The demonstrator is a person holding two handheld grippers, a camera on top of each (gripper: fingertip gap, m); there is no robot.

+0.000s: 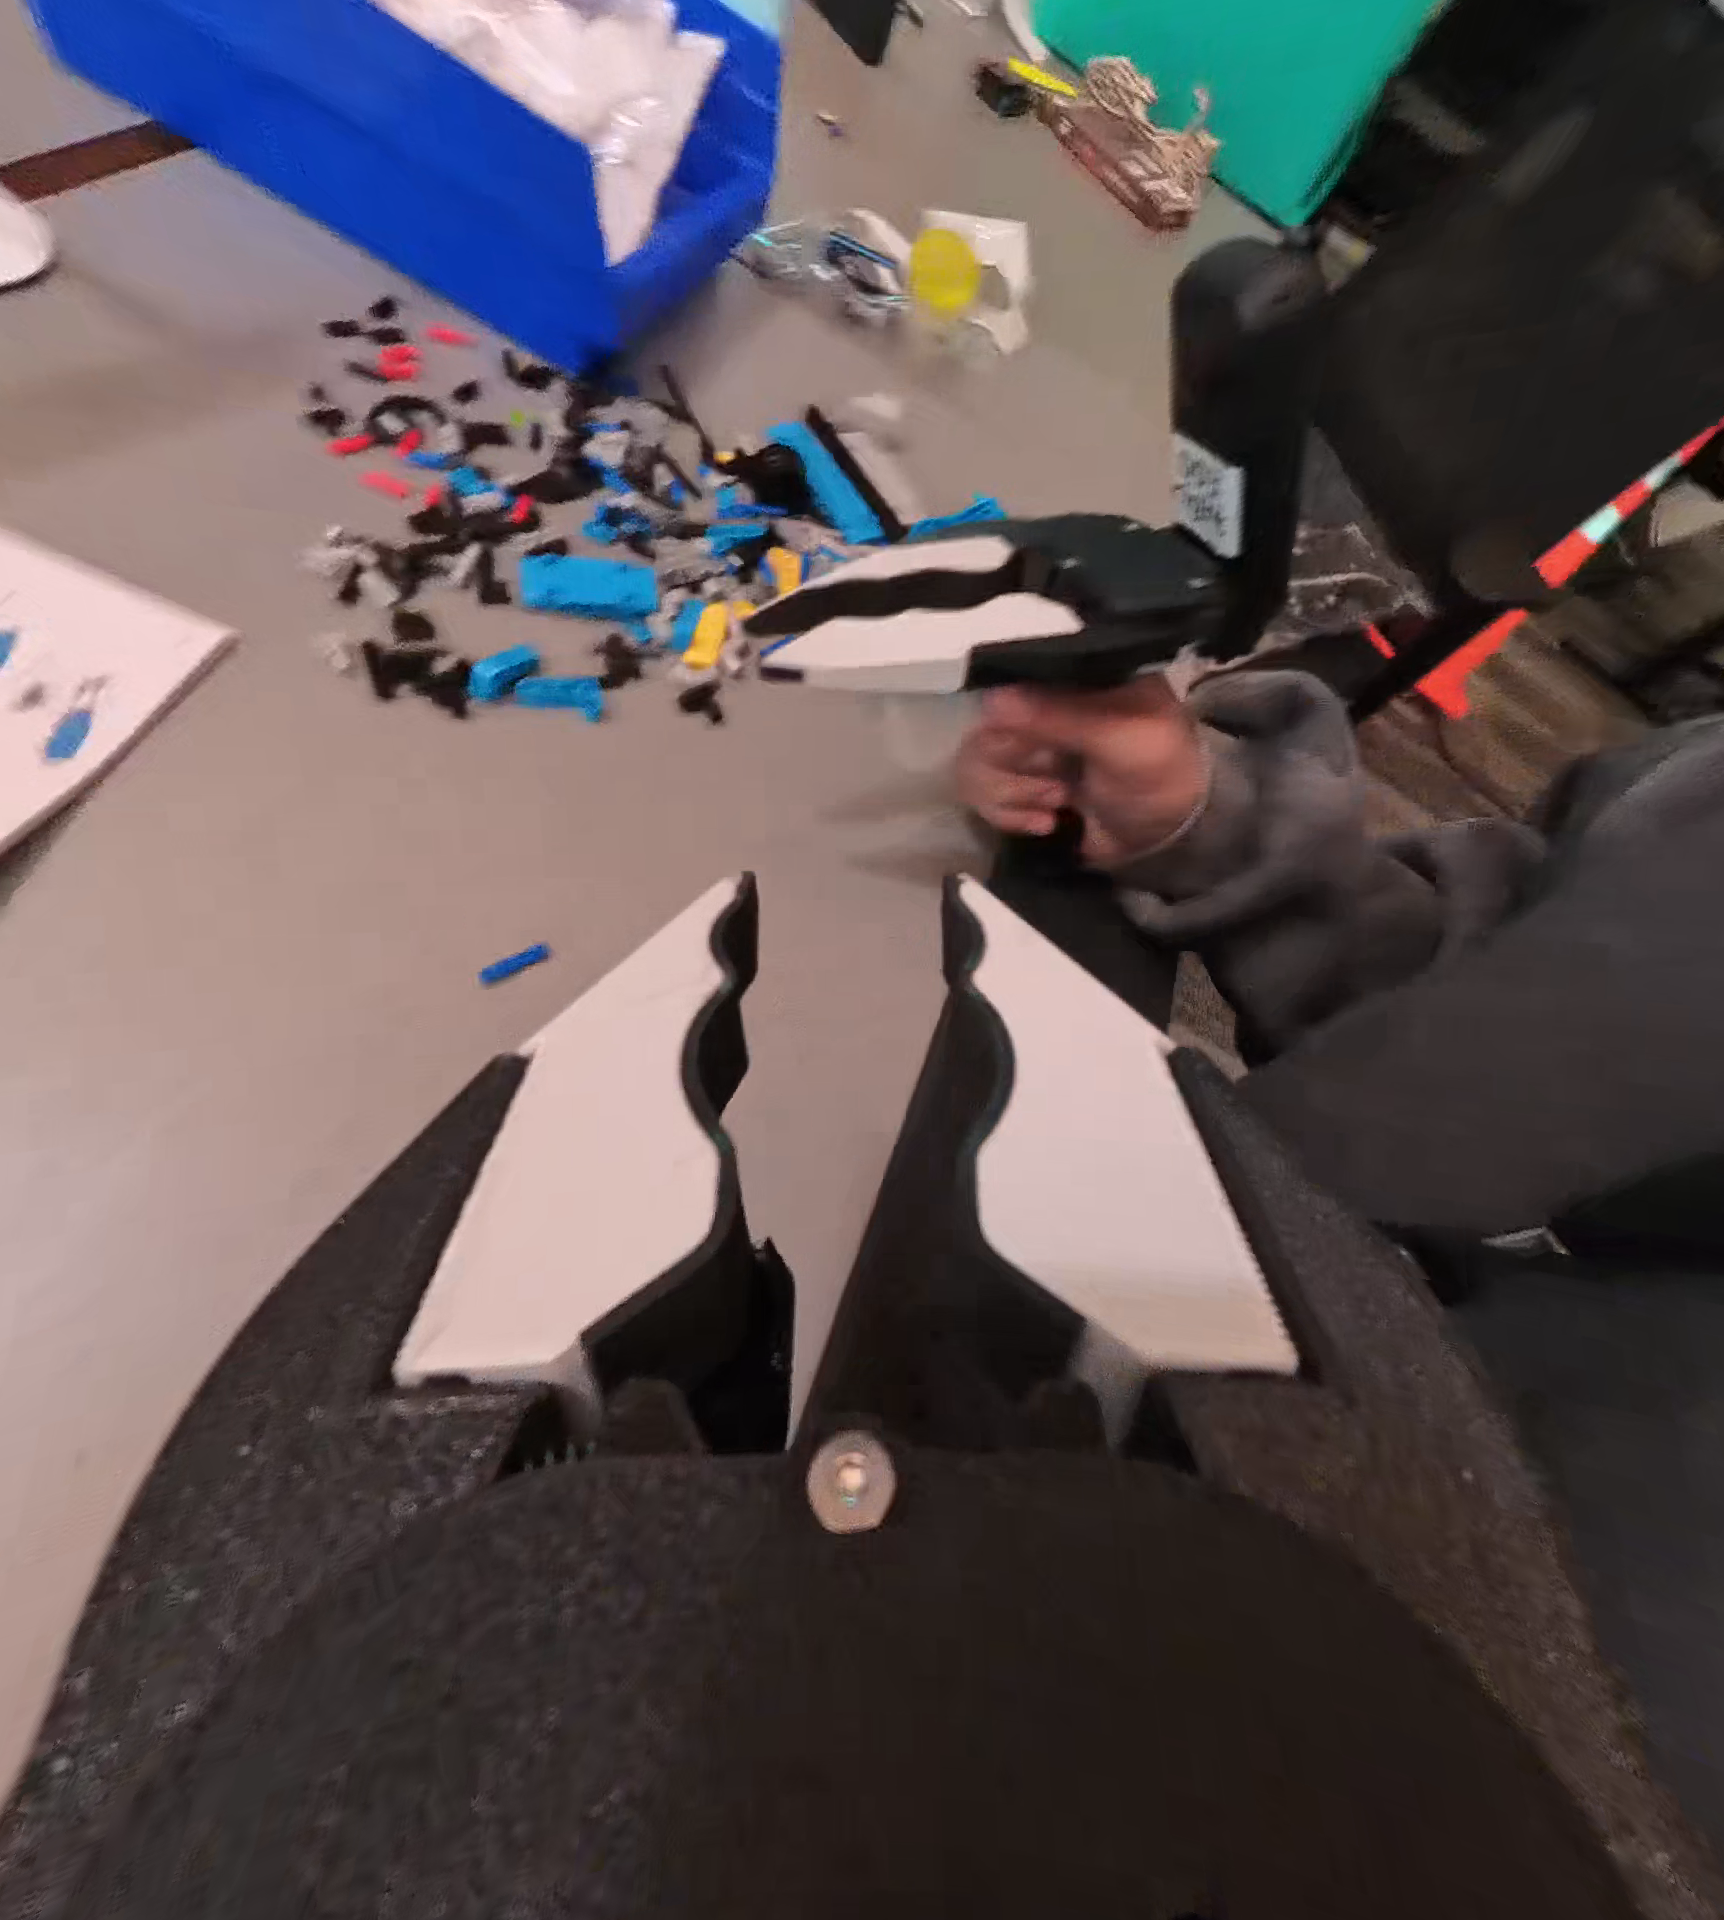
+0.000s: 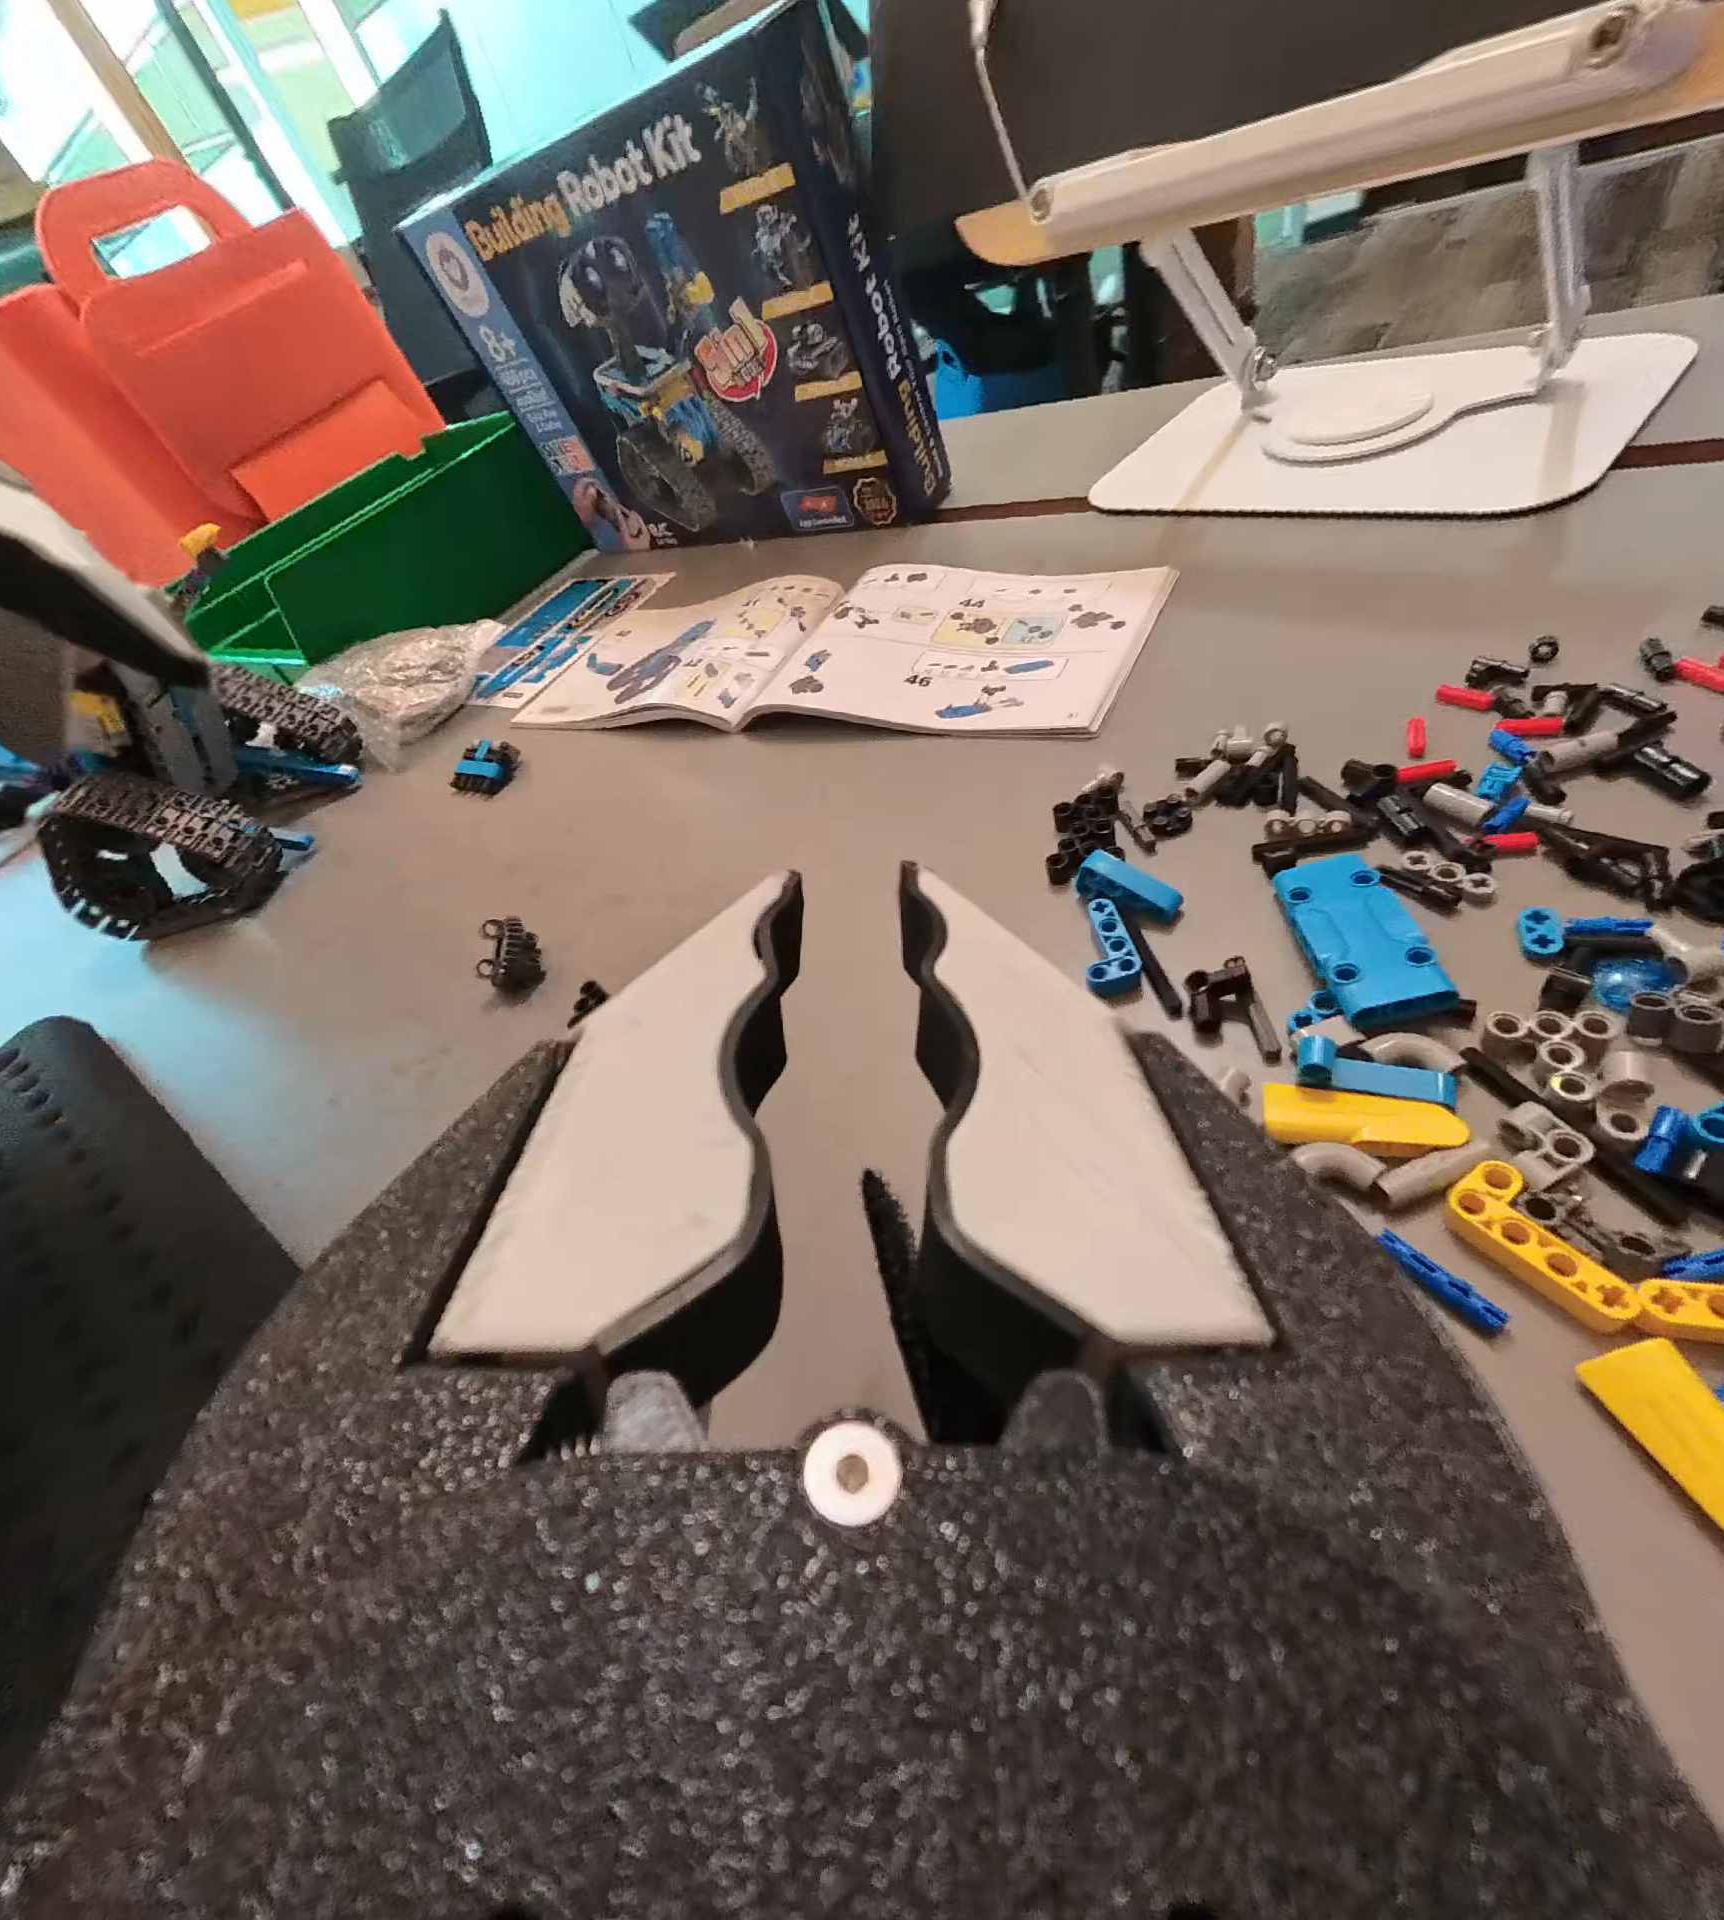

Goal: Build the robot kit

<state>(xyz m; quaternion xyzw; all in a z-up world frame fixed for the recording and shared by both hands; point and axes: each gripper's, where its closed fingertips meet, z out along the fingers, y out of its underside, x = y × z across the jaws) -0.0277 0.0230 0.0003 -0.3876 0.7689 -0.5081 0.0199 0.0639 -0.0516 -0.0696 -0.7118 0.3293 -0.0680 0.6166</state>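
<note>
My left gripper (image 1: 850,883) is open and empty, held above the grey table (image 1: 214,1091) near its edge. A lone blue pin (image 1: 515,963) lies left of its tips. My right gripper (image 2: 850,873) is open and empty, low over the table (image 2: 837,790); it also shows in the left wrist view (image 1: 770,649), held by a hand at the edge of a pile of black, blue, red and yellow building pieces (image 1: 567,530). That pile (image 2: 1523,935) spreads right of the right gripper. A small black piece (image 2: 513,951) lies left of its tips.
A partly built tracked vehicle (image 2: 162,821) stands at the left. An open instruction booklet (image 2: 868,649), a kit box (image 2: 692,301), a green tray (image 2: 401,540), an orange bag (image 2: 183,353) and a white stand (image 2: 1409,426) sit farther back. A blue bin (image 1: 442,156) stands behind the pile. My right fingertips sit around 15 cm from my left ones. The lone blue pin (image 1: 515,963) is about 12 cm from my right fingertips.
</note>
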